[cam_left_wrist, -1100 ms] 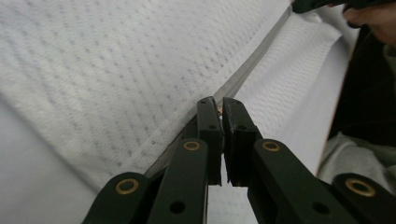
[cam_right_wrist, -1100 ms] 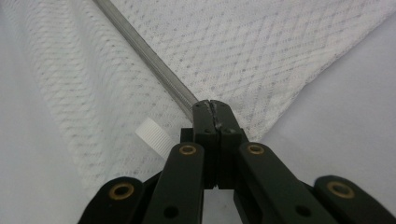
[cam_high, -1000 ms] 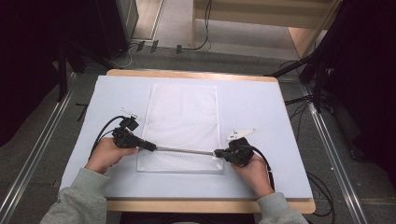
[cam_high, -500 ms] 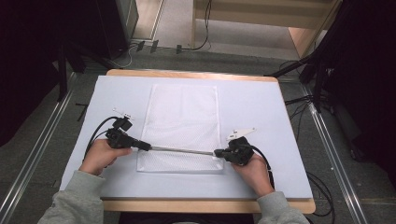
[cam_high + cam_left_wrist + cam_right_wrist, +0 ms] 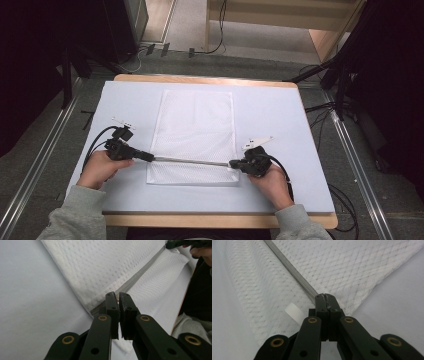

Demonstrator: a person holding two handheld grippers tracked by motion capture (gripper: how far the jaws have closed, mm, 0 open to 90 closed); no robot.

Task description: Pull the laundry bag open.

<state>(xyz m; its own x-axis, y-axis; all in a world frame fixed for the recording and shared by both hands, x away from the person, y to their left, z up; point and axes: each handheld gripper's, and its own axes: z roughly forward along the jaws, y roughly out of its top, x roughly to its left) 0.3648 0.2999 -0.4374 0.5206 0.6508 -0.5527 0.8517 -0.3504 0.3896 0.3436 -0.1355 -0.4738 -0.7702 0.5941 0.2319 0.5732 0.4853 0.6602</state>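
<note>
the white mesh bag (image 5: 195, 135) lies flat mid-bench, its grey zipper (image 5: 192, 161) running across the near end between the two grippers; the left gripper (image 5: 148, 157) is clamped on the zipper at the bag's left edge, the right gripper (image 5: 233, 163) clamped on its right end, on the pale blue bench (image 5: 280, 115)

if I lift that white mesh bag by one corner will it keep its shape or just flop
Probably flop: the white mesh bag lies flat as thin, open-weave fabric. It looks light for its size, so a push would likely bunch it on the table cover. The zipper, pulled taut between left gripper and right gripper, seems its firmest line.
</note>
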